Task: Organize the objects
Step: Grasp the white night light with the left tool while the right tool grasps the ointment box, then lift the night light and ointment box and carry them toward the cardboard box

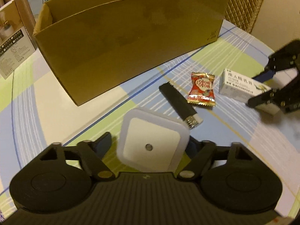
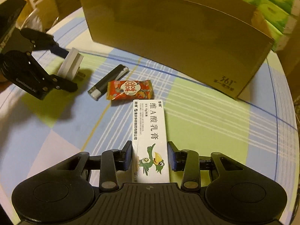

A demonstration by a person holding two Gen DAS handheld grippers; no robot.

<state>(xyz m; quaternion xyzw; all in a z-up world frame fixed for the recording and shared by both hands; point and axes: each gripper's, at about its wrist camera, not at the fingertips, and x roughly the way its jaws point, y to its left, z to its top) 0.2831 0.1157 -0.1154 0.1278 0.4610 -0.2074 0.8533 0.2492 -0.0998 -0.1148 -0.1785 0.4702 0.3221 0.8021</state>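
White plastic fills our left view: a square plug-in night light [image 1: 151, 140] sits between the fingers of the left gripper [image 1: 150, 144]. From the right view, one pad touches its upper edge and the lower finger lies under it, its prongs pointing toward the tablecloth [image 2: 206, 112]; we judge it clamped, though the left view is blurred. The right gripper [image 2: 150, 156] straddles a long white ointment carton [image 2: 150, 138] lying flat on the cloth; the pads stand just beside its long sides, and we cannot tell whether they press yet. Between the two, a black lighter [image 1: 178, 103] and a red candy wrapper [image 1: 201, 91] lie near each other. Behind them stands an open cardboard box [image 1: 131, 43], likely the destination.

We judge the night light rigid, light and smooth, so best gripped across flat opposite sides, away from the prongs. The carton is light but crushable; a gentle squeeze across its narrow width near one end should do.
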